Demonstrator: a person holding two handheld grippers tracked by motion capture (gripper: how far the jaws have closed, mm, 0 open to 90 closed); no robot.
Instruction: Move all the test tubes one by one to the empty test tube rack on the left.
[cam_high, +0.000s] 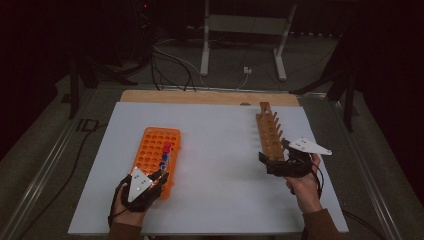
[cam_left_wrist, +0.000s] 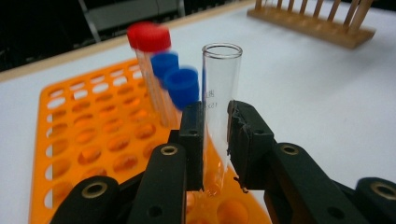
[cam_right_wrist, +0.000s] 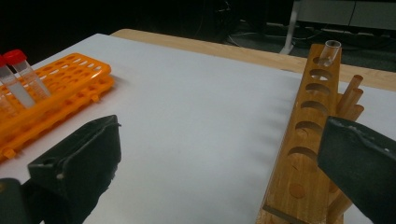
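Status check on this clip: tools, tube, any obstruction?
Left tool shut on open glass tube at orange rack. Right tool open beside wooden rack. Capped tubes crowd close behind.

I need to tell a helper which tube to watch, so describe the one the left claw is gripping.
Start at the orange rack on the left of the white table. At its near end the left claw is shut on an open glass tube, held upright. Unlike the tubes beside it with red or blue caps, it is clear, uncapped and looks empty.
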